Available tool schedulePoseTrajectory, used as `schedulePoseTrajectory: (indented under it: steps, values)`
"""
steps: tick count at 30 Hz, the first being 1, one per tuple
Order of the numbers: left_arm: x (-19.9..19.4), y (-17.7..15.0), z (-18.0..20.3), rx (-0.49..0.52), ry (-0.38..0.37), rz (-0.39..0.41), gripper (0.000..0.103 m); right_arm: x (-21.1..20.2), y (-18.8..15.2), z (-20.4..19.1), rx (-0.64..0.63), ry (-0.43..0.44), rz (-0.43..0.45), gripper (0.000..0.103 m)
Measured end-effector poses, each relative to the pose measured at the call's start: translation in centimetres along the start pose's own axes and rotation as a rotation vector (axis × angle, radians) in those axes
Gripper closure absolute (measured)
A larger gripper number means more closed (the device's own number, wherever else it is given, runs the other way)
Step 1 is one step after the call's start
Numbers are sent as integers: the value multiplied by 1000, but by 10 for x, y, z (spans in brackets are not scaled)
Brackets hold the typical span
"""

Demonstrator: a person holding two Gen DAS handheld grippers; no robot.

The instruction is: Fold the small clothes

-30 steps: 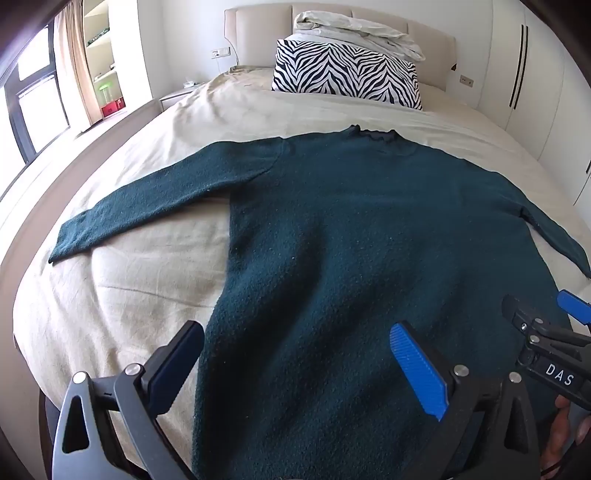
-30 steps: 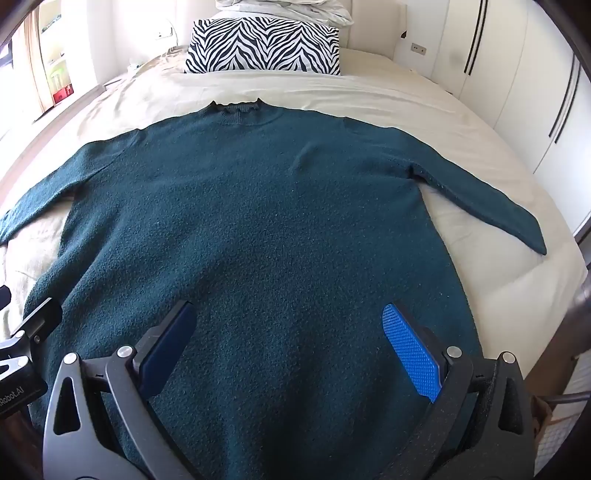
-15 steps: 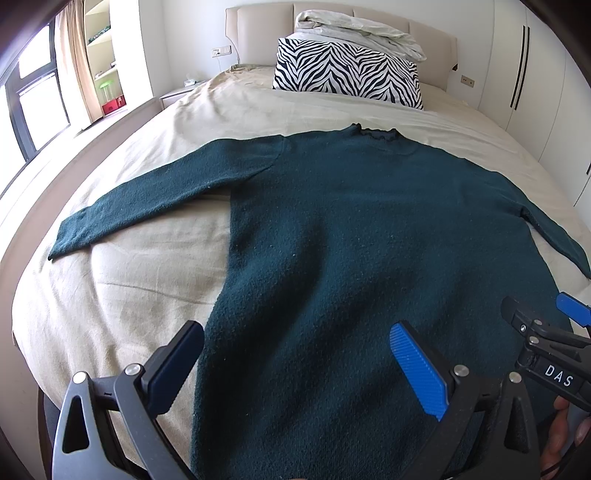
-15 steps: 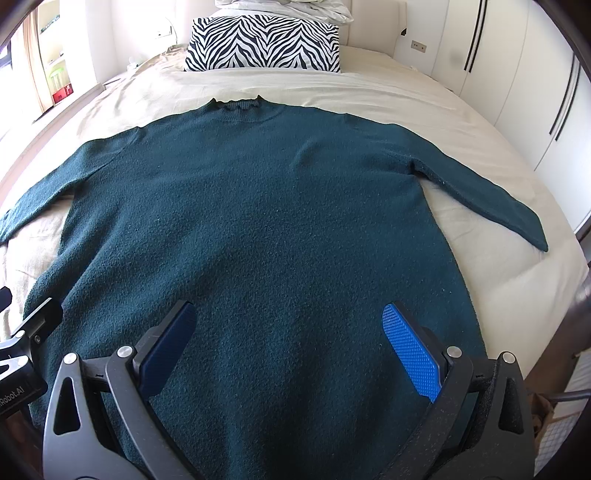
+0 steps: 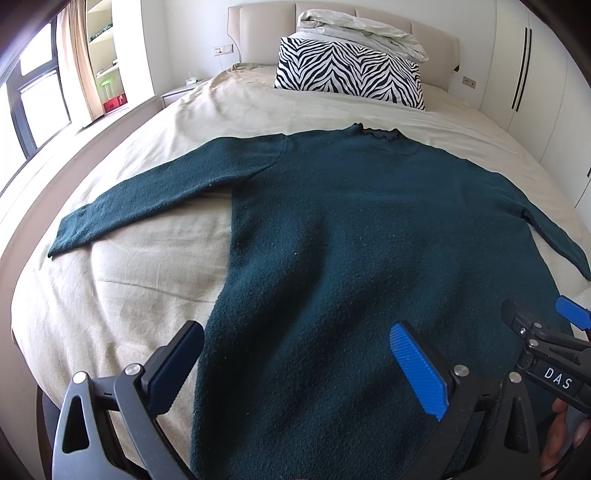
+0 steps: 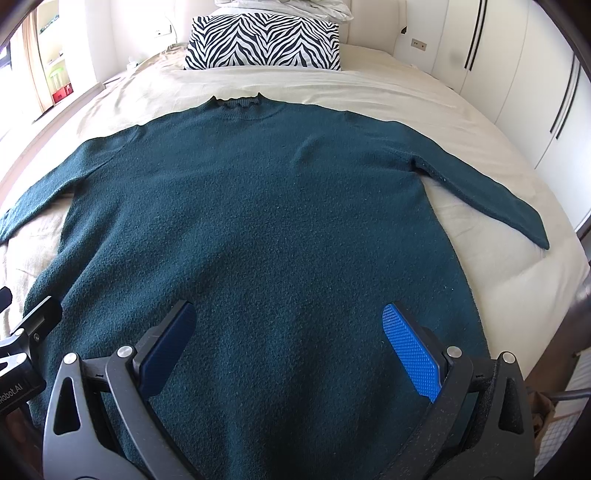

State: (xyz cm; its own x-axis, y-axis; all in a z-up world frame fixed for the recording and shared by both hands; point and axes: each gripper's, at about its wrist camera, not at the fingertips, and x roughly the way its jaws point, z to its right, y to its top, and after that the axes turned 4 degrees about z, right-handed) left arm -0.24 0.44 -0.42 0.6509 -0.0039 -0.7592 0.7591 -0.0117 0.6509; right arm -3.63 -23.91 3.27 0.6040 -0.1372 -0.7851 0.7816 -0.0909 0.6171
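Note:
A dark green knitted sweater (image 5: pixel 351 240) (image 6: pixel 266 206) lies flat on the beige bed, collar toward the headboard and both sleeves spread outward. Its hem end runs below both views and is hidden. My left gripper (image 5: pixel 299 354) hovers open over the sweater's lower left side, its left finger above bare sheet. My right gripper (image 6: pixel 291 339) hangs open over the lower middle of the sweater with nothing between its blue pads. The right gripper's tip also shows at the left wrist view's right edge (image 5: pixel 546 332).
A zebra-striped pillow (image 5: pixel 351 74) (image 6: pixel 264 40) and a bundled pale duvet (image 5: pixel 362 31) sit at the headboard. White wardrobe doors (image 6: pixel 517 74) line the right wall. A window and curtain (image 5: pixel 74 62) stand to the left. The bed edge (image 6: pixel 569 258) drops off at right.
Both grippers have lifted slightly and pulled back a little; the sweater has not moved and both stay open.

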Motion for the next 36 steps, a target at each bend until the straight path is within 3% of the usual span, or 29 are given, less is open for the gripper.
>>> schedulePoseTrajectory:
  steps: [36]
  values:
    - [3,-2,-2,-11,-7,-7,0,3,-2,-2,1,2,-11,0]
